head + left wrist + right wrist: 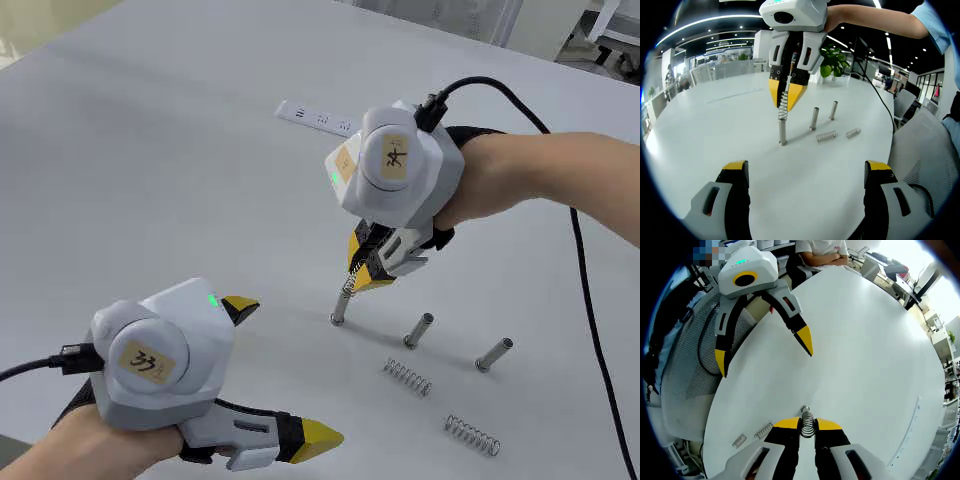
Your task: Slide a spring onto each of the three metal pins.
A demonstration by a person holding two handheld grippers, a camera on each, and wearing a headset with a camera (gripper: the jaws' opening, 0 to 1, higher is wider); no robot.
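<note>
- Pinching a spring (346, 291) upright in my right tongs (365, 272), directly over a pin (340, 312), so it can thread down.
- My left tongs (282, 370) gape wide, empty, held aside.

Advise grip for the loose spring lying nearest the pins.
Probably from above: the spring lies flat on the table, so only its sides are reachable. Close the open left gripper across the coil near one end, leaving the other end free for a pin.
</note>
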